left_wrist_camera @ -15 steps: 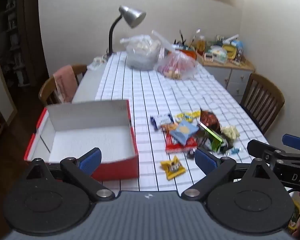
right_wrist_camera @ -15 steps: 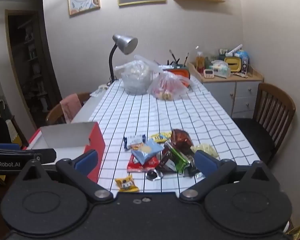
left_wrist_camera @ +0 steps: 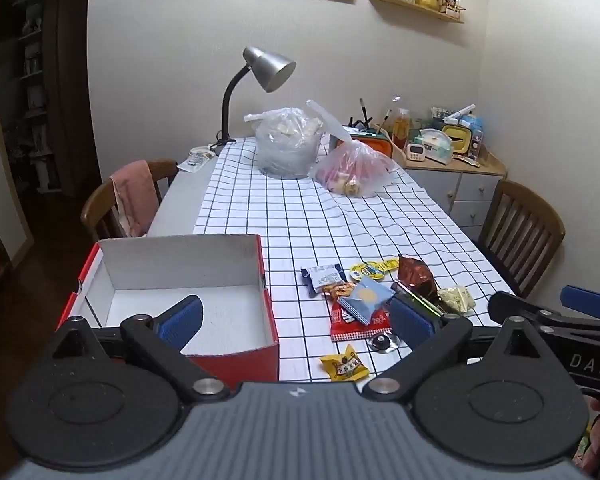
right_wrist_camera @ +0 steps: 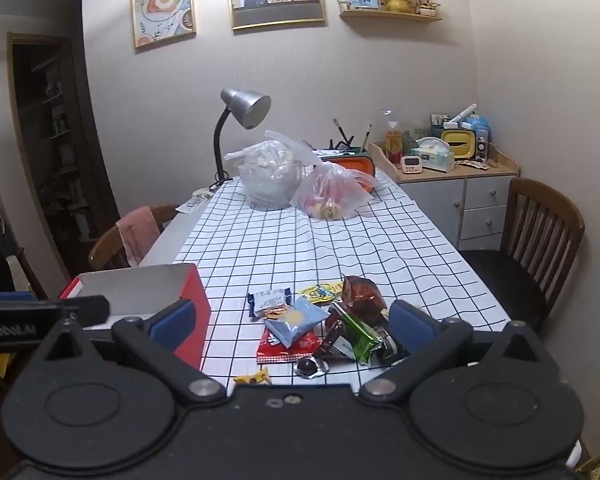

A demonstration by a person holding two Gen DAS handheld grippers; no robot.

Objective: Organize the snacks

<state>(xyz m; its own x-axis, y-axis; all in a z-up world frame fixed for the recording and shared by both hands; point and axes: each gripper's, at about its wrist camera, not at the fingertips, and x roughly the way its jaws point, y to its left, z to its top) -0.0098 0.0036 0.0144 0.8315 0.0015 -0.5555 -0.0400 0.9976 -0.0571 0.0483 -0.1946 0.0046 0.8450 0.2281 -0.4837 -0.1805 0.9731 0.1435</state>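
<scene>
A pile of snack packets (left_wrist_camera: 366, 298) lies on the checked tablecloth near the front right; it also shows in the right wrist view (right_wrist_camera: 316, 320). A small yellow packet (left_wrist_camera: 344, 364) lies apart, closest to me. An open red box with a white inside (left_wrist_camera: 180, 300) stands at the front left, and nothing lies in it; its corner shows in the right wrist view (right_wrist_camera: 188, 300). My left gripper (left_wrist_camera: 296, 322) is open and empty, above the box's right wall. My right gripper (right_wrist_camera: 292, 322) is open and empty, above the near side of the pile.
Two filled plastic bags (left_wrist_camera: 288, 144) (left_wrist_camera: 354, 168) and a desk lamp (left_wrist_camera: 260, 80) stand at the table's far end. Wooden chairs stand at the left (left_wrist_camera: 112, 204) and right (left_wrist_camera: 520, 232). A cluttered cabinet (left_wrist_camera: 452, 168) is at the back right.
Both cameras have tilted upward, so the wall pictures and shelf now show. The table's things have not moved and both grippers remain open.
</scene>
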